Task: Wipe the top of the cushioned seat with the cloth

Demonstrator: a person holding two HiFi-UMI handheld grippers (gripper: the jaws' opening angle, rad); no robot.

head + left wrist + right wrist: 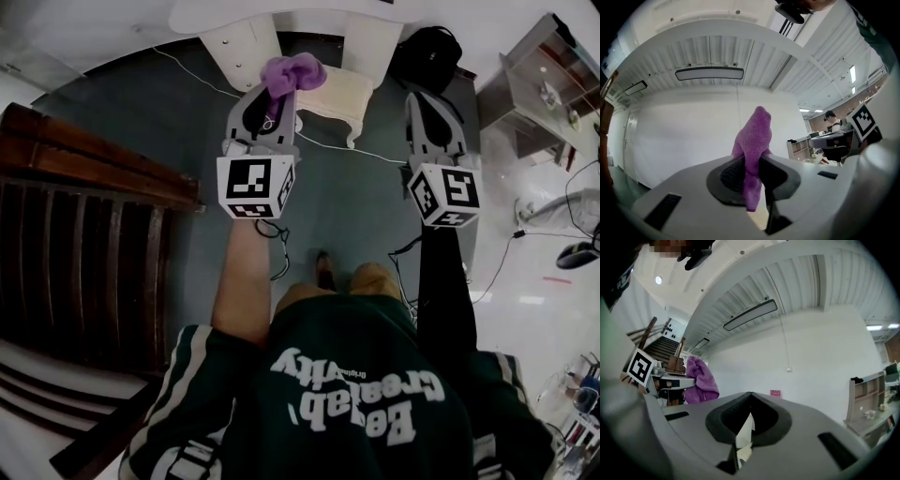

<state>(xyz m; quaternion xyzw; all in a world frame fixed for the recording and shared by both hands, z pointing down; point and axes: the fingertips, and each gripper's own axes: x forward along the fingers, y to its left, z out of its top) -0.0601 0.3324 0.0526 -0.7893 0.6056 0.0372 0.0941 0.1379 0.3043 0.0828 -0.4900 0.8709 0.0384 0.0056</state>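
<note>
The person stands on the grey floor and holds both grippers out in front, above the ground. The left gripper (272, 101) has its jaws closed on the purple cloth (292, 73). In the left gripper view the cloth is pinched between the two dark pads: one bunch stands up above the jaws and a shorter end hangs below them. The right gripper (422, 98) has its jaws pressed together at the tips, with nothing between them; only a thin slit of light shows lower down.

The cushioned seat (345, 89) is a small white stool with a cream top. It stands at the far side, between the two grippers in the head view, just in front of a white table (239, 42). The cloth is in the air near the left edge of the seat and, as far as I can judge, does not touch it, so I think the wiping is not yet begun. A dark wooden bench (84, 234) is at the left, well apart.

The cloth looks soft, light and fluffy, so it will probably fold and give way easily. The hold near its middle seems firm enough. For wiping, I would lay the loose bunch flat on the top and drag it. The cushion is likely soft too and will sink a little under pressure, and the stool seems light, so it may slide if the push is strong
</note>
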